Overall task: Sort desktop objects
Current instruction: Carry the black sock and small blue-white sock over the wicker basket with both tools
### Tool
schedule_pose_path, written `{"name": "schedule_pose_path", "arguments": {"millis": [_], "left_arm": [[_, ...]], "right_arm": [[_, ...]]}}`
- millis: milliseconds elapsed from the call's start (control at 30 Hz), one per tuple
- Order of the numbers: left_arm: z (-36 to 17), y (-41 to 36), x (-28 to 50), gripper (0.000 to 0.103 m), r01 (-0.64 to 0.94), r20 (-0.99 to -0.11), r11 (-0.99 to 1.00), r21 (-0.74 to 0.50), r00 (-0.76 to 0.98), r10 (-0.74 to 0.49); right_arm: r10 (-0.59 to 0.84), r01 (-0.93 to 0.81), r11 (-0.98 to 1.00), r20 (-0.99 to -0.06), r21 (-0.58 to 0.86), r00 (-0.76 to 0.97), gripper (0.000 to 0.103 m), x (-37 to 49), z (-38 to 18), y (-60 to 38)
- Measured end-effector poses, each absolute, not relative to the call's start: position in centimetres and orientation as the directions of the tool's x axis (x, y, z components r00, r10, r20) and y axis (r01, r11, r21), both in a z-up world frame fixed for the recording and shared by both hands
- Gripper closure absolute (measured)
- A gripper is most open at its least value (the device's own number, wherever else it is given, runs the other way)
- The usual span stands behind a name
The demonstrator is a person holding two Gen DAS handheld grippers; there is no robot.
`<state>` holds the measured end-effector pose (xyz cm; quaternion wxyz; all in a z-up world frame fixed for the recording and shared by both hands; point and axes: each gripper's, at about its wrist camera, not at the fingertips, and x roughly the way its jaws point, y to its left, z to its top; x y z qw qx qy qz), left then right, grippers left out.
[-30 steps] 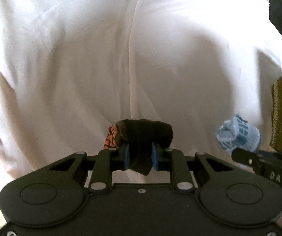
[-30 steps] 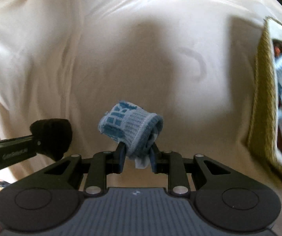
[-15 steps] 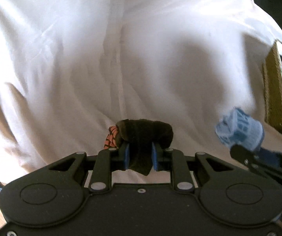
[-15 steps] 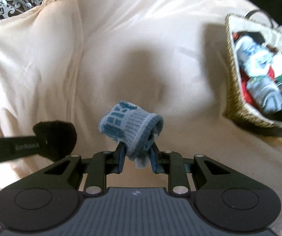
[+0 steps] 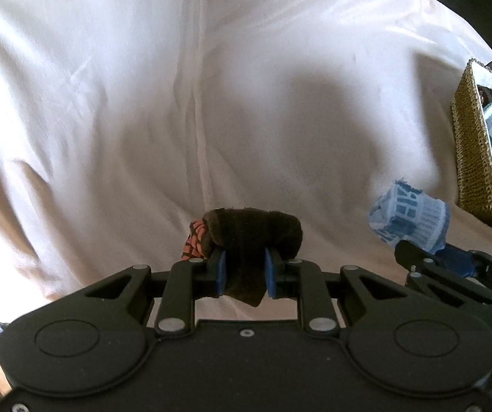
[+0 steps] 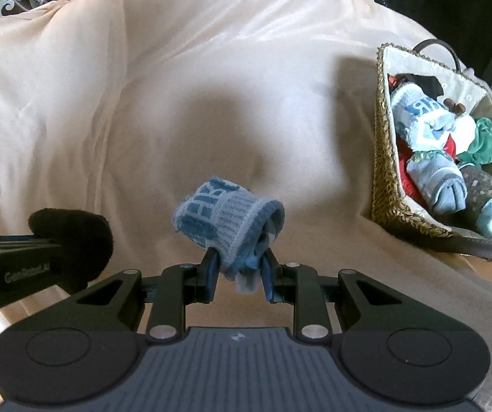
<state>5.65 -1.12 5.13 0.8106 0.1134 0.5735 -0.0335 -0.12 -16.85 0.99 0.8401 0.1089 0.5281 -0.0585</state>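
Left claw (image 5: 244, 273) is clamped on a dark brown sock roll (image 5: 253, 237), low in the middle of its view. Right claw (image 6: 237, 271) is clamped on a blue sock roll (image 6: 227, 219), low-middle too. Both hang over the cream cloth (image 6: 143, 103). Basket (image 6: 383, 178) w/ more socks sits at the right edge.

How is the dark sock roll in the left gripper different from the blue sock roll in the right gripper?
The dark sock roll is plain dark brown and fuzzy, with an orange patterned part at its left end; the blue sock roll is light blue ribbed knit with darker blue lettering. The dark roll sits in the left gripper, farther from the woven basket; the blue roll, in the right gripper, is nearer it. Both are rolled bundles clamped between closed jaws above the cream cloth.
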Motion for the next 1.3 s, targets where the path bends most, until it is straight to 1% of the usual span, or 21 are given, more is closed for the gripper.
{"name": "schedule_pose_path", "arguments": {"millis": [200, 367, 533, 700, 900, 1000, 1067, 1167, 1300], "left_arm": [[5.8, -1.2, 4.9, 0.083, 0.184, -0.929, 0.970, 0.158, 0.359, 0.083], [6.6, -0.8, 4.4, 0.083, 0.182, -0.919, 0.967, 0.180, 0.381, 0.099], [8.2, -0.3, 4.4, 0.083, 0.167, -0.910, 0.972, 0.165, 0.406, 0.085], [10.0, -0.5, 4.8, 0.083, 0.163, -0.895, 0.974, 0.158, 0.440, 0.072], [12.0, -2.8, 5.5, 0.083, 0.212, -0.879, 0.967, 0.143, 0.476, 0.025], [12.8, -4.7, 5.8, 0.083, 0.250, -0.869, 0.958, 0.139, 0.494, -0.002], [13.1, -6.0, 6.0, 0.083, 0.279, -0.866, 0.951, 0.129, 0.500, -0.030], [13.4, -7.8, 6.2, 0.083, 0.320, -0.864, 0.941, 0.108, 0.499, -0.071], [13.3, -9.7, 6.9, 0.083, 0.375, -0.864, 0.922, 0.096, 0.491, -0.110]], "right_arm": [[0.040, 0.220, 0.964, -0.901, 0.148, 0.432, 0.077, -0.2, 0.9, -17.0], [0.068, 0.194, 0.965, -0.879, 0.178, 0.472, 0.076, -0.8, 1.7, -16.6], [0.119, 0.137, 0.959, -0.788, 0.250, 0.604, 0.076, -2.5, 3.5, -16.6], [0.109, 0.132, 0.957, -0.744, 0.258, 0.660, 0.076, -3.5, 4.2, -16.7], [0.143, 0.145, 0.919, -0.654, 0.366, 0.743, 0.076, -4.6, 5.0, -18.5], [0.139, 0.171, 0.896, -0.625, 0.409, 0.768, 0.076, -5.2, 5.4, -19.4], [0.133, 0.206, 0.875, -0.626, 0.438, 0.768, 0.076, -5.3, 5.3, -20.3], [0.118, 0.267, 0.850, -0.658, 0.454, 0.744, 0.076, -5.1, 5.0, -21.3], [0.063, 0.325, 0.849, -0.690, 0.417, 0.721, 0.076, -5.7, 5.6, -22.8]]}}
